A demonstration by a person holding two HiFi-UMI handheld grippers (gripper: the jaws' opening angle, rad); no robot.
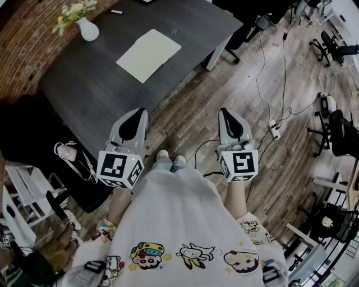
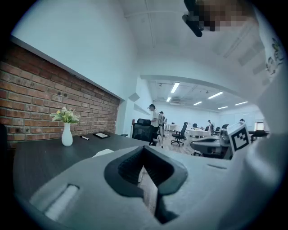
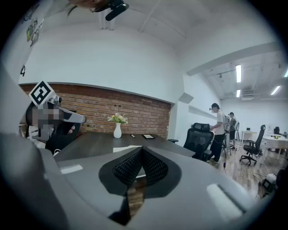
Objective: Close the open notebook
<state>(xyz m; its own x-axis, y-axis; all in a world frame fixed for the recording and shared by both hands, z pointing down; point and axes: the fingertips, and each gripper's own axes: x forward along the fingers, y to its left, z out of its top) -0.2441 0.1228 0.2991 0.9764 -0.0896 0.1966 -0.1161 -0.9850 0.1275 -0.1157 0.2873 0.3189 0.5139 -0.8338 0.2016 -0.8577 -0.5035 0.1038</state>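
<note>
A pale notebook (image 1: pixel 148 54) lies flat on the dark table (image 1: pixel 90 84), far from both grippers. I cannot make out a fold or pages. My left gripper (image 1: pixel 136 113) is shut and empty, its tip over the table's near edge. My right gripper (image 1: pixel 226 113) is shut and empty above the wooden floor, beside the table's corner. In the left gripper view the shut jaws (image 2: pixel 144 150) point across the table, and a corner of the notebook (image 2: pixel 104 152) shows just past them. The right gripper (image 3: pixel 142 150) faces the notebook (image 3: pixel 127 148) from farther off.
A white vase (image 1: pixel 88 29) with flowers stands at the table's far left, a black pen (image 1: pixel 116 11) behind it. A pink bag (image 1: pixel 70 152) rests on a black chair at the left. Cables and a power strip (image 1: pixel 273 130) lie on the floor. Office chairs (image 1: pixel 336 132) stand at the right.
</note>
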